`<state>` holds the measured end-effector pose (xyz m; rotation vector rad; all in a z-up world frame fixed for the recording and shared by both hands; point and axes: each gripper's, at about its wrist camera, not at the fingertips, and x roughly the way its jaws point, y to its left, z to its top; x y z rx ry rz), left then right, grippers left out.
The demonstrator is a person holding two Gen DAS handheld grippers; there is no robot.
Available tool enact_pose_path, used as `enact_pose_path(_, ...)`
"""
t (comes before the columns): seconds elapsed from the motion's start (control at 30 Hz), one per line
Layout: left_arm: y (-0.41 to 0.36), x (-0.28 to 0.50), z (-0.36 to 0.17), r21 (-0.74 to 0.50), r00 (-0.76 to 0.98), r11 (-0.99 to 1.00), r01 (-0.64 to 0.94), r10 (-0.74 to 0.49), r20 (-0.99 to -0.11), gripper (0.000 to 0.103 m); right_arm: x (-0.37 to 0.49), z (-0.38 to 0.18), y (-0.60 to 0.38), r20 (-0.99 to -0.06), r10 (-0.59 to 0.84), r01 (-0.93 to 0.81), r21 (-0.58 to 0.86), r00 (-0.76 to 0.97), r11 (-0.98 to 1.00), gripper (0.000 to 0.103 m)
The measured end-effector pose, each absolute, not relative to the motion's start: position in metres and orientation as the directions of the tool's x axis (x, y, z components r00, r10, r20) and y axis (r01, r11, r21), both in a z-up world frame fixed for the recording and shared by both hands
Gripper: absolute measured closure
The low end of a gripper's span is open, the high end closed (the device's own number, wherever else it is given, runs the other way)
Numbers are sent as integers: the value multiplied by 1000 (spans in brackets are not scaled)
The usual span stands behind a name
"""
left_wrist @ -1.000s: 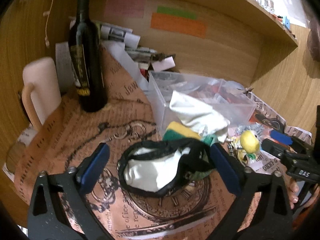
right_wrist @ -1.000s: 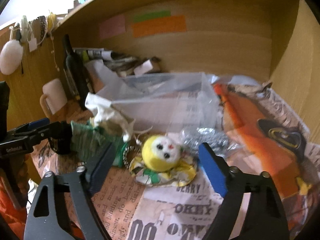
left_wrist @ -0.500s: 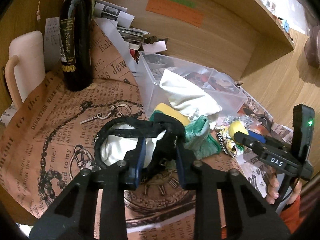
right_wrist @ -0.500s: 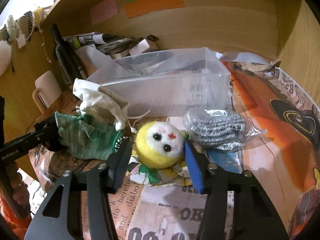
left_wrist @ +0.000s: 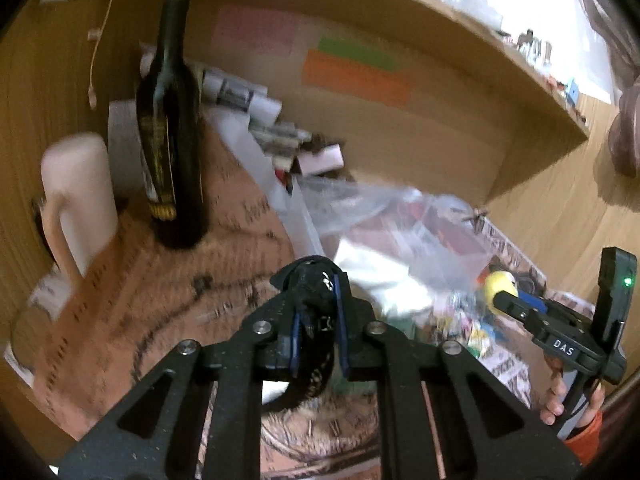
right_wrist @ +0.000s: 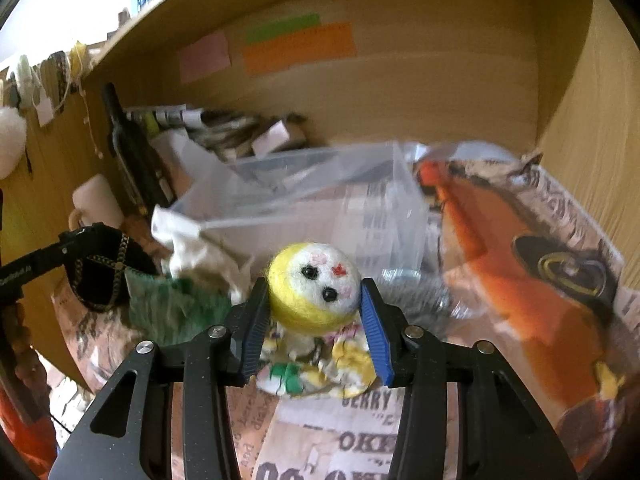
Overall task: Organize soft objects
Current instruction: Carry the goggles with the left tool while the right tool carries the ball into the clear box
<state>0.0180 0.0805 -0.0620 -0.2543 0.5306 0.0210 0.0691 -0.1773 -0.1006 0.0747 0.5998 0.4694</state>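
My left gripper (left_wrist: 316, 304) is shut on a black-trimmed fabric pouch (left_wrist: 312, 296) and holds it lifted above the printed table cover; it also shows in the right wrist view (right_wrist: 100, 268). My right gripper (right_wrist: 314, 312) is shut on a yellow and white felt doll (right_wrist: 314, 288) with a floral skirt, raised off the newspaper. A clear plastic bin (right_wrist: 316, 208) stands behind both. A white cloth (right_wrist: 188, 248) hangs over its near-left corner. A green knit cloth (right_wrist: 172, 304) lies in front of it.
A dark wine bottle (left_wrist: 172, 140) and a pale mug (left_wrist: 76, 204) stand at the left. A steel scourer in a bag (right_wrist: 420, 292) lies right of the doll. Papers and boxes (right_wrist: 240, 136) pile up against the wooden back wall.
Both grippers closed from open, the left on the pouch and the right on the doll. Both have since lifted their objects off the table.
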Motion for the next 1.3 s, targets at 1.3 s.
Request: enact_pose_path(1.3, 22, 214, -67, -96, 749, 995, 32, -88, -657, 89, 190, -93, -137, -619, 386, -412, 110, 684, 905, 62)
